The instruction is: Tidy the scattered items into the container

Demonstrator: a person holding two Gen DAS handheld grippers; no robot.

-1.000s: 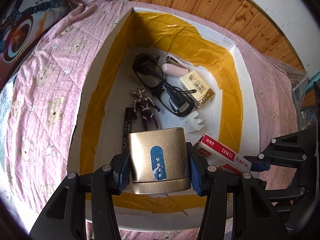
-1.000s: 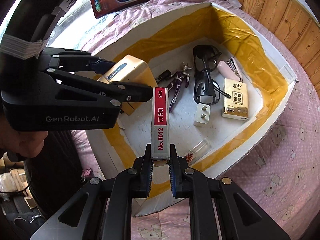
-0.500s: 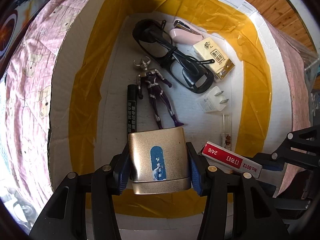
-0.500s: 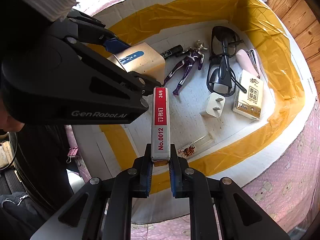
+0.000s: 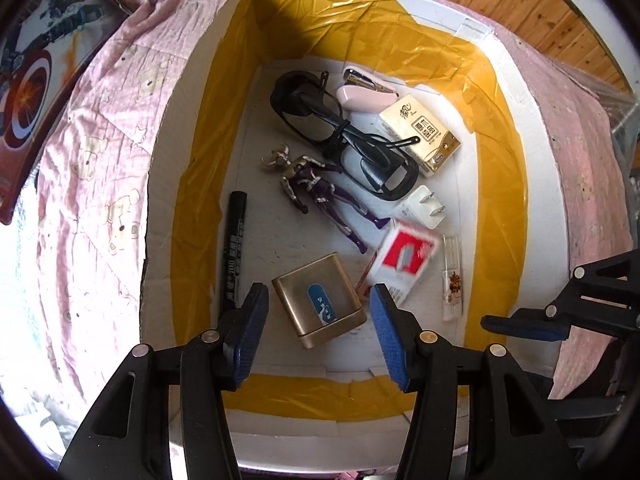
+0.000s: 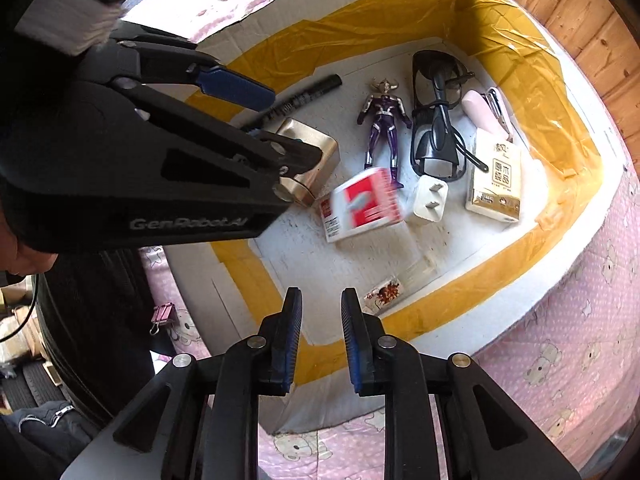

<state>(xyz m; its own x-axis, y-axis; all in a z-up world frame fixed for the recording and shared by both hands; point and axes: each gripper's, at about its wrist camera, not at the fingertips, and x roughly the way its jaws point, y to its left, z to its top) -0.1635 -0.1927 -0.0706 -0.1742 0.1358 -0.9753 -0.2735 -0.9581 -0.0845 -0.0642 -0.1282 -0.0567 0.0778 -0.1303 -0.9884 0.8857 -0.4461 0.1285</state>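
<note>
Below, a pink quilt (image 5: 96,168) printed with bears covers the surface, and on it sits the box (image 5: 536,184), white card with wide yellow tape along its inner walls. A poster (image 5: 28,92) with a round shield lies on the quilt at the far left corner of the left view.

Both claws hang over the near end of the box, pointing down into it. The left claw (image 5: 318,334) has its jaws wide and opening, with nothing pressed between the pads; the gold tin (image 5: 318,300) lies on the box floor below the gap, tilted, touching neither pad. The right claw (image 6: 320,340) has its jaws opening too, a narrow gap with nothing in it. The staple box (image 6: 366,204), red and white, is blurred in both views, lying on the floor just right of the tin and beside the plug (image 6: 430,200).

Farther in lie black glasses (image 5: 344,136), folded, their arm crossing a tissue pack (image 5: 420,130). A pink stapler (image 5: 368,94) sits against the far wall. The purple figure (image 5: 320,192) lies diagonally mid-floor, its feet near the staple box. A black marker (image 5: 234,248) runs along the left wall. A clear tube (image 5: 452,276) rests by the right wall. In the right view a pink clip (image 6: 162,316) lies on the quilt outside the box.
</note>
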